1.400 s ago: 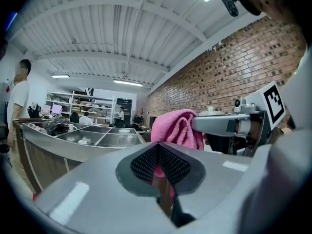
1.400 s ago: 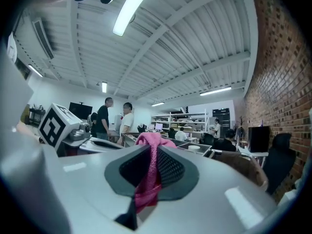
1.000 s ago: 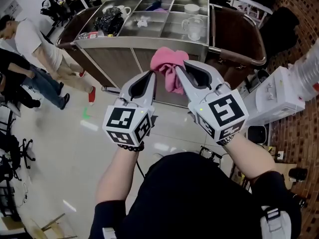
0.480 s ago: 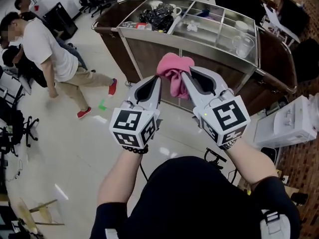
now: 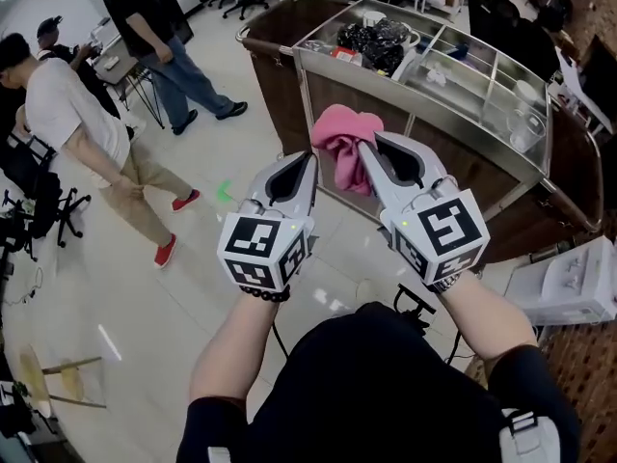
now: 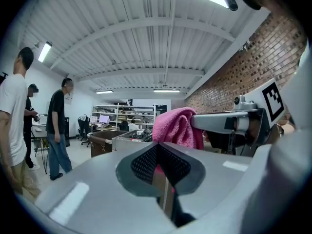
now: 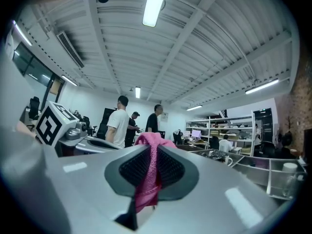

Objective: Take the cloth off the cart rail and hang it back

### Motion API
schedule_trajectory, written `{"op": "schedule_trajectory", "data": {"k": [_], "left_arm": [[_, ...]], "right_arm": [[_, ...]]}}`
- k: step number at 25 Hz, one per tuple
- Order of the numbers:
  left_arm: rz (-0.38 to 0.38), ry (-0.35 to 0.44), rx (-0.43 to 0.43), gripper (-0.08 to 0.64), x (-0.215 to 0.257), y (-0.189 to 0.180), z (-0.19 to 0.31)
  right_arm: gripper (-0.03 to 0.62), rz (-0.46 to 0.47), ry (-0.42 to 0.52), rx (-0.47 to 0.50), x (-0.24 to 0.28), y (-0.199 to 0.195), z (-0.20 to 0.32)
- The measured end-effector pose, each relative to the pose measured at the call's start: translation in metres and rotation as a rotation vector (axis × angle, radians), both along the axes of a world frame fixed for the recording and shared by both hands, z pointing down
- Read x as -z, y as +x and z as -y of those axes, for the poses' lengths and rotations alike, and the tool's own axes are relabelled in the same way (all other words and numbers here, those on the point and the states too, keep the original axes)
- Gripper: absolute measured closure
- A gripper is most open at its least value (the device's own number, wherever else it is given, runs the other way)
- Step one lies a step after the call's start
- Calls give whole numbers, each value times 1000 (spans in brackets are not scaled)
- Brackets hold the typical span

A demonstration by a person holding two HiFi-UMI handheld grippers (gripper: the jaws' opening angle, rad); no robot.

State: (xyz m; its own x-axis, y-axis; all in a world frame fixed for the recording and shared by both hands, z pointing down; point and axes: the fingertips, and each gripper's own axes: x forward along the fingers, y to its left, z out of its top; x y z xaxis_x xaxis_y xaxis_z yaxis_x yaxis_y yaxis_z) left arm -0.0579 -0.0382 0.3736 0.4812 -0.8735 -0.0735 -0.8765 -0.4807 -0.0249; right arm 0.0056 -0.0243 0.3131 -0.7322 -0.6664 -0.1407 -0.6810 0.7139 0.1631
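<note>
The crumpled pink cloth point(image 5: 339, 141), with the left gripper point(image 5: 307, 159) and right gripper point(image 5: 371, 145), was carried toward the left end of the steel-topped brown cart point(image 5: 453, 167); a dark-shirted person point(image 5: 140, 8) was brought into view beyond that end.

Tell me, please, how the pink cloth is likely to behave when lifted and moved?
Probably floppy: the pink cloth bunches and droops in folds between the right gripper and left gripper. Likely light, since small pinches hold it up. Its fuzzy surface probably resists slipping from the textured pads.

Rt side of cloth point(image 5: 337, 138) hidden behind right gripper point(image 5: 370, 146) — cart point(image 5: 434, 157) items point(image 5: 378, 42) too small.
</note>
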Motion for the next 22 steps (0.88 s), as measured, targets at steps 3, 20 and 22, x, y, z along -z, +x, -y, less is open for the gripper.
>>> {"op": "schedule_trajectory", "data": {"k": [3,20,22], "left_arm": [[1,-1,29,557,-2,-18,8],[28,-15,123,556,-11,-109,141],[31,-20,127,556,-15,-115,168]], "right_arm": [[557,4,1,23,0,-16,10],[557,70,3,97,2,-95,144],[557,78,4,103,1,-101,168]]}}
